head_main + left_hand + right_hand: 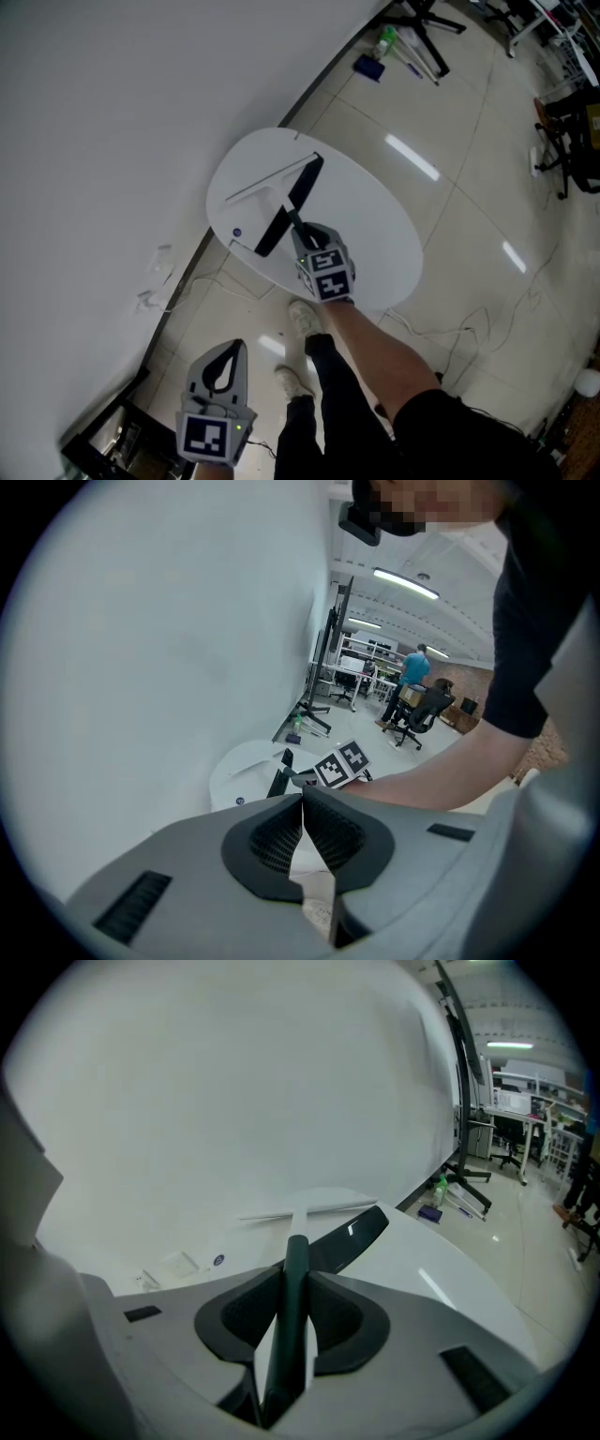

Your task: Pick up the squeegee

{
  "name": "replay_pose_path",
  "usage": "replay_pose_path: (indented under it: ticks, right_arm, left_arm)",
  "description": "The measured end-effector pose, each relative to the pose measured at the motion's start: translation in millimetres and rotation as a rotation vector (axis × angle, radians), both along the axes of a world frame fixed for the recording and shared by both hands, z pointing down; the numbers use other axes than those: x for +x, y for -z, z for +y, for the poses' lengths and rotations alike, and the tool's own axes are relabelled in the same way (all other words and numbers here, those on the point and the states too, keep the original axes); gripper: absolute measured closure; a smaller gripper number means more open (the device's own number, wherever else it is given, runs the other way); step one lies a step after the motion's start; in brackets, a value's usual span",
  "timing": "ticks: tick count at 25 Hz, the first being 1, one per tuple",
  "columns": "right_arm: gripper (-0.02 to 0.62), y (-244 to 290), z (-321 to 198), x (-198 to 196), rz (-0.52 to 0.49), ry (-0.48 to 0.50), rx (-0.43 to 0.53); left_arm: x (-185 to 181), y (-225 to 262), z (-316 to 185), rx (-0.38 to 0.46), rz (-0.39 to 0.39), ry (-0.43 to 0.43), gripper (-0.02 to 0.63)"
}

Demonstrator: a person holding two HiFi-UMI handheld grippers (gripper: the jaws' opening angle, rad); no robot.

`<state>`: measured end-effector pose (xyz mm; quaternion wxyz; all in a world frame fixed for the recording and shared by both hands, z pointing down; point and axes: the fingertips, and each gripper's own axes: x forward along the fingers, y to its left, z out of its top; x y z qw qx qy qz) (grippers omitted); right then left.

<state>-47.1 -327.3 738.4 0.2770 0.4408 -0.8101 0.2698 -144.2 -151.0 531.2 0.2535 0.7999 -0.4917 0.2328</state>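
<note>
A black squeegee [289, 206] lies slanted over the white oval table [375, 234], its blade toward the wall. My right gripper [306, 234] is shut on its dark handle [295, 1283]; in the right gripper view the blade [345, 1235] juts out beyond the jaws. Whether the blade touches the tabletop, I cannot tell. My left gripper [221, 361] hangs low beside the table, over the floor, jaws shut with nothing between them [303, 829]. From the left gripper view I see the table [239, 766] and the squeegee [279, 780] ahead.
A white T-shaped tool [267, 185] lies flat on the table beside the blade. The white wall fills the left. Cables and a power strip [155, 281] lie on the floor. A blue item [368, 67] and a green bottle [385, 39] stand far off by stand legs.
</note>
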Motion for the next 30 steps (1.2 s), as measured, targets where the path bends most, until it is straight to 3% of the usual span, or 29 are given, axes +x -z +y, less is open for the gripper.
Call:
replay_pose_path:
  ticks: [7, 14, 22, 30]
  right_arm:
    - [0.499, 32.4, 16.5, 19.8, -0.004, -0.024, 0.052]
    - [0.499, 105.0, 61.1, 48.9, 0.012, -0.069, 0.126]
    - [0.499, 239.4, 166.4, 97.7, 0.017, -0.129, 0.27]
    - [0.499, 368.5, 298.0, 150.9, 0.016, -0.155, 0.378]
  left_arm:
    - [-3.7, 18.3, 21.1, 0.044, -0.006, -0.01, 0.607]
    - [-5.7, 60.4, 63.2, 0.142, -0.009, -0.038, 0.607]
    - [-13.7, 126.5, 161.5, 0.283, -0.012, -0.079, 0.607]
    - [-14.7, 189.0, 242.8, 0.341, 0.03, -0.09, 0.607]
